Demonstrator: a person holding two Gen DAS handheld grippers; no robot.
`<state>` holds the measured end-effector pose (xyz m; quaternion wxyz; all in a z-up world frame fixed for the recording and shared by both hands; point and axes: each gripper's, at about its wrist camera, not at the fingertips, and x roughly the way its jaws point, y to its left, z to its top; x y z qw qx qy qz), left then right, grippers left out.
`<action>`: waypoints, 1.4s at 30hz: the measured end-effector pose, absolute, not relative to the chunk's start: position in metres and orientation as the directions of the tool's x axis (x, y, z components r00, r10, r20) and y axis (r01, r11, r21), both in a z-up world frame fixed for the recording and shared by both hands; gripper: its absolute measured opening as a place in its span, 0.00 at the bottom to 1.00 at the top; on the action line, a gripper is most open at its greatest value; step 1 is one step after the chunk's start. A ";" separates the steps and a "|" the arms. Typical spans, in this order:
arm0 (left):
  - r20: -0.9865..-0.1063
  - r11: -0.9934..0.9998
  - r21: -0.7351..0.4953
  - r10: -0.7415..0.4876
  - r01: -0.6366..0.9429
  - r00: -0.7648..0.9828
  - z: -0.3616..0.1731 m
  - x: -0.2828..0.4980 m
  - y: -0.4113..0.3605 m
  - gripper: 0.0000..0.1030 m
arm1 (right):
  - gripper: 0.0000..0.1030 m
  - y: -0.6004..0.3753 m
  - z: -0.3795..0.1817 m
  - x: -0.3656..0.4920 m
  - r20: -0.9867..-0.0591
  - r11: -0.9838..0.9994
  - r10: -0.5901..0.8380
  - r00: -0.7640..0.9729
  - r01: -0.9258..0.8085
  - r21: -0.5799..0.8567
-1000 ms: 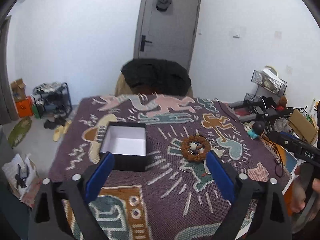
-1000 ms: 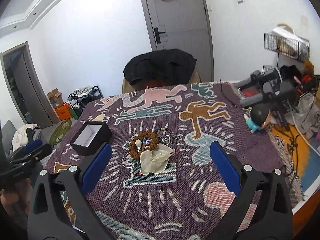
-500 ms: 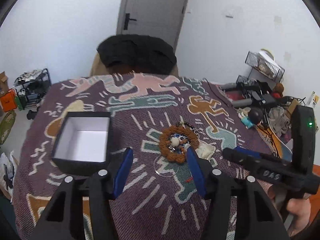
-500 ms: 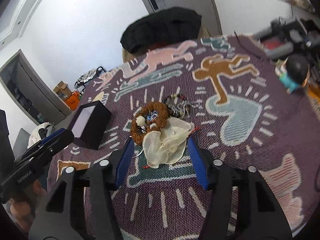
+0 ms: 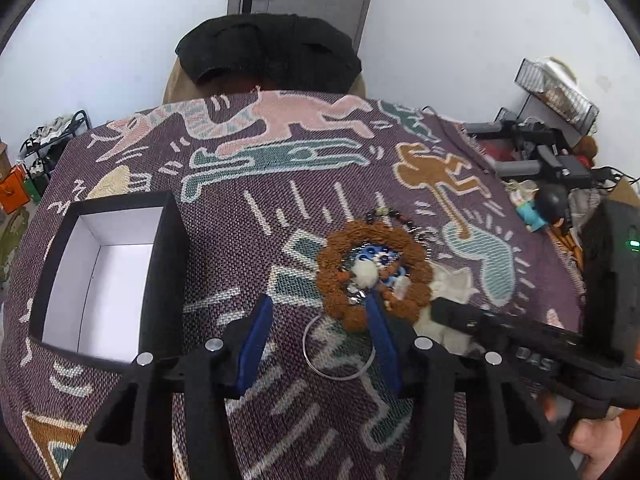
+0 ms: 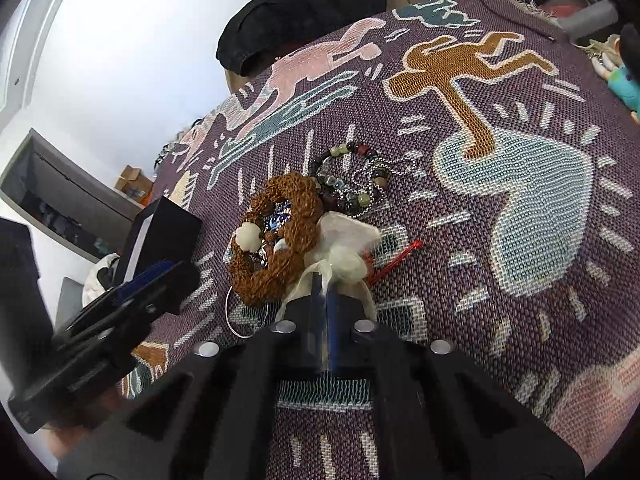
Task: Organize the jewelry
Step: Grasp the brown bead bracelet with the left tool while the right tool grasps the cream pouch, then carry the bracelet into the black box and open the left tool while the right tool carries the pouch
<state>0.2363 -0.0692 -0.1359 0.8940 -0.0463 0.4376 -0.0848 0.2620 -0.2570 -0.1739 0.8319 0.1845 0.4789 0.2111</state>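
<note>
A brown beaded bracelet (image 5: 372, 268) (image 6: 280, 240) lies on the patterned cloth with small charms inside its ring. A white organza pouch (image 6: 344, 252) lies beside it, and a mixed bead bracelet with a silver chain (image 6: 356, 176) behind it. A thin silver hoop (image 5: 338, 350) lies in front. An open black box with a white inside (image 5: 108, 276) stands to the left. My left gripper (image 5: 320, 336) is open over the hoop, its right finger at the brown bracelet's near edge. My right gripper (image 6: 324, 300) is shut on the pouch's near end.
The woven cloth (image 5: 280, 168) covers the table. A chair with a black jacket (image 5: 268, 48) stands at the far side. Cluttered gear and a small figurine (image 5: 540, 208) lie at the right edge. A red cord (image 6: 396, 260) lies by the pouch.
Both grippers have moved down and forward toward the jewelry pile. The left jaws have narrowed around the hoop. The right jaws have closed on the pouch.
</note>
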 end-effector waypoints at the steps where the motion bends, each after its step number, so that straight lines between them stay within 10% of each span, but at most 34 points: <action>1: -0.778 0.981 -0.161 -0.194 0.108 0.598 -0.138 0.238 -0.069 0.45 | 0.03 -0.260 -0.172 0.260 -0.705 0.837 0.536 0.464 -0.181 0.516; 42: -0.757 0.954 -0.284 -0.286 0.098 0.588 -0.116 0.256 -0.060 0.15 | 0.03 -0.327 -0.142 0.211 -0.580 0.781 0.578 0.574 -0.183 0.597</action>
